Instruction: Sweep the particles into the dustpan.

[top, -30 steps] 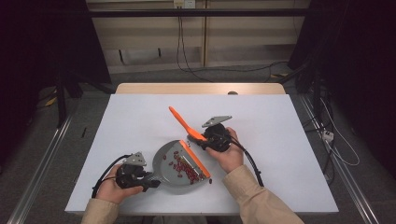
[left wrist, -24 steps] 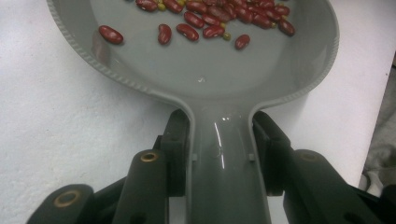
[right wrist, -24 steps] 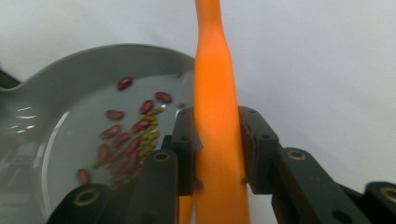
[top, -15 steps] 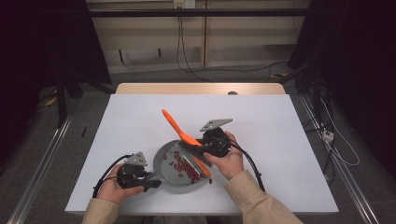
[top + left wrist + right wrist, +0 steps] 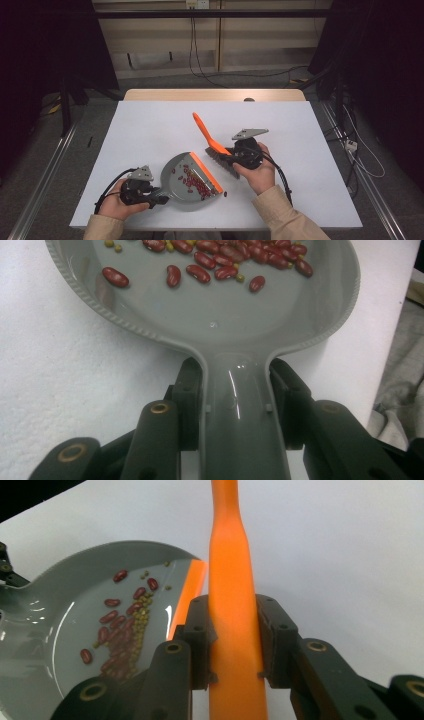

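Note:
A grey dustpan (image 5: pixel 175 175) with an orange lip (image 5: pixel 205 172) lies on the white table (image 5: pixel 150 125) at the front. Red beans (image 5: pixel 195 182) and small green ones are spread inside it. My left gripper (image 5: pixel 161 196) is shut on the pan's handle (image 5: pixel 235 405), which sits between the jaws under the bowl (image 5: pixel 215 325). My right gripper (image 5: pixel 229 156) is shut on an orange brush (image 5: pixel 202 129) just right of the pan, its dark bristles (image 5: pixel 220 162) near the table. In the right gripper view the brush handle (image 5: pixel 230 580) runs up between the jaws, with the pan (image 5: pixel 55 605) at left.
One loose bean (image 5: pixel 225 194) lies on the table just off the pan's lip. A wooden strip (image 5: pixel 215 95) borders the table's far edge, with cables (image 5: pixel 200 70) on the floor behind. Bare white surface spreads to the left, right and far side.
The right gripper swung the brush left toward the pan, then drew back right and turned the handle more upright. The left gripper and the dustpan stayed in place.

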{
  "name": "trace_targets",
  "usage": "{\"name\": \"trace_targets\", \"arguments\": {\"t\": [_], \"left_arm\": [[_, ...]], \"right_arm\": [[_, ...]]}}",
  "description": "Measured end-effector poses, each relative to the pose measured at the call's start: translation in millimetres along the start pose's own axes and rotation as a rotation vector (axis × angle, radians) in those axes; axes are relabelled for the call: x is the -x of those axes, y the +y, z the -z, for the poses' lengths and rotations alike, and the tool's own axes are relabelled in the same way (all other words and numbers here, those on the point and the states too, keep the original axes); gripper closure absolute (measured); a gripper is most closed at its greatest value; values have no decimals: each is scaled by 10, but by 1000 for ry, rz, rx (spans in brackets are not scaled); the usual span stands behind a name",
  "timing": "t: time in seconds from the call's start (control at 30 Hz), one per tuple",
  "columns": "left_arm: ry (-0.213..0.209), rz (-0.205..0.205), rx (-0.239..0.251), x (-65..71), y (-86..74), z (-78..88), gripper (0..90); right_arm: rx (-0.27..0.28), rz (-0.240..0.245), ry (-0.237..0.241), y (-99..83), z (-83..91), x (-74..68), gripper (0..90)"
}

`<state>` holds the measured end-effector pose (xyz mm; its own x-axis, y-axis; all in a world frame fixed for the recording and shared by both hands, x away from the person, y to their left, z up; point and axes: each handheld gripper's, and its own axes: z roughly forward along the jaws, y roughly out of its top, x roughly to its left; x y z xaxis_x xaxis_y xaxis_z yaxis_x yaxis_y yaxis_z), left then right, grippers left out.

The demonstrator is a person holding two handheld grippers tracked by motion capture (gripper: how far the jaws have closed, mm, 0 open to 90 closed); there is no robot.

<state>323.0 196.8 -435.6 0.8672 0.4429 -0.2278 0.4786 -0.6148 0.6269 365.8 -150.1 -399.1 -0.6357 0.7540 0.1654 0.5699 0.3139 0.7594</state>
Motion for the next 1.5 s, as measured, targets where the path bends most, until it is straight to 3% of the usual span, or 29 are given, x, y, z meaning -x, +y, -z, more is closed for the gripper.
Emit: {"name": "trace_targets", "arguments": {"t": [0.33, 0.63, 1.03, 1.2, 1.33, 1.5], "left_arm": [[-17, -18, -6, 60, -46, 28, 630], [-22, -27, -14, 107, -46, 19, 630], [-13, -9, -17, 141, 25, -83, 630], [2, 2, -16, 157, 71, -126, 630], [1, 3, -15, 157, 79, -146, 630], [-6, 1, -10, 148, 78, -148, 630]], "right_arm": [[-6, -28, -24, -109, 32, 2, 708], [-5, -44, -33, -166, 33, -79, 708], [-6, -60, -25, -189, -29, -290, 707], [19, -108, -8, -183, -65, -323, 707], [68, -181, 33, -169, -36, -279, 708], [89, -141, -14, -144, 29, -208, 708]]}}
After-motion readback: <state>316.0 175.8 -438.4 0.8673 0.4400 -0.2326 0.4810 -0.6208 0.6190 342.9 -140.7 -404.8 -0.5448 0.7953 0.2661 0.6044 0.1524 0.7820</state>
